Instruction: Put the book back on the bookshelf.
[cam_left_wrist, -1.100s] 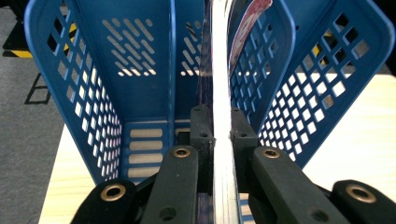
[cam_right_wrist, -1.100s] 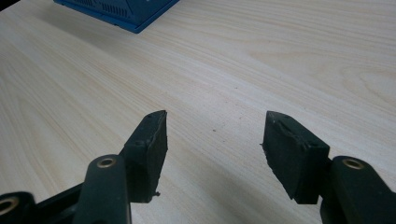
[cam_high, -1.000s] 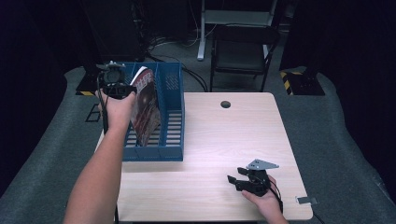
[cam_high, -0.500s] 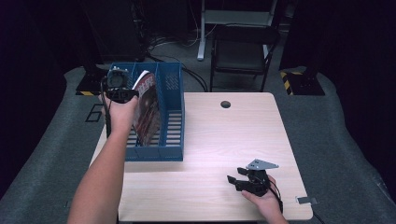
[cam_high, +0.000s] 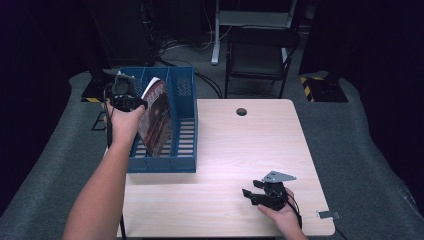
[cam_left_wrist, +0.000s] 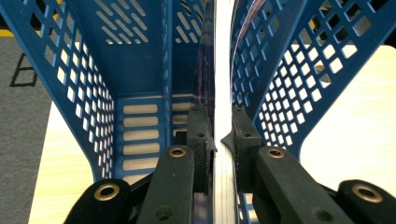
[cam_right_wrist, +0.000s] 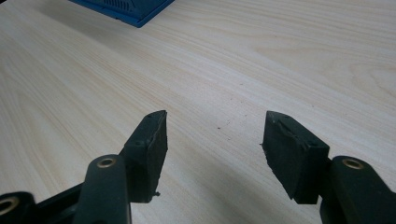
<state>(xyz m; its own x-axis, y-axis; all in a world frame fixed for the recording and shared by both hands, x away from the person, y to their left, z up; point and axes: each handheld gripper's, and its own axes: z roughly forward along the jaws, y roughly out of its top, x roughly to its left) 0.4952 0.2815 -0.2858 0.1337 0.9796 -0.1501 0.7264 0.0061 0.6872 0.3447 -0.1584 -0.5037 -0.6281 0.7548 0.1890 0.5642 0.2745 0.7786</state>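
Observation:
A magazine (cam_high: 157, 117) with a dark red cover stands tilted in the middle slot of a blue mesh file holder (cam_high: 182, 95) at the table's left. My left gripper (cam_high: 125, 97) holds it from the left side. In the left gripper view the pads (cam_left_wrist: 201, 130) sit tight on both sides of the magazine's white edge (cam_left_wrist: 223, 56), and the jaws have just eased open slightly with the magazine still between them. My right gripper (cam_high: 248, 196) rests low over the table near the front right. It is open (cam_right_wrist: 212, 126) with only bare wood between its pads.
The light wooden table (cam_high: 250, 150) has a round cable hole (cam_high: 241, 111) near its far edge. A dark chair (cam_high: 260, 60) stands behind the table. A small metal tab (cam_high: 329, 215) lies at the front right corner.

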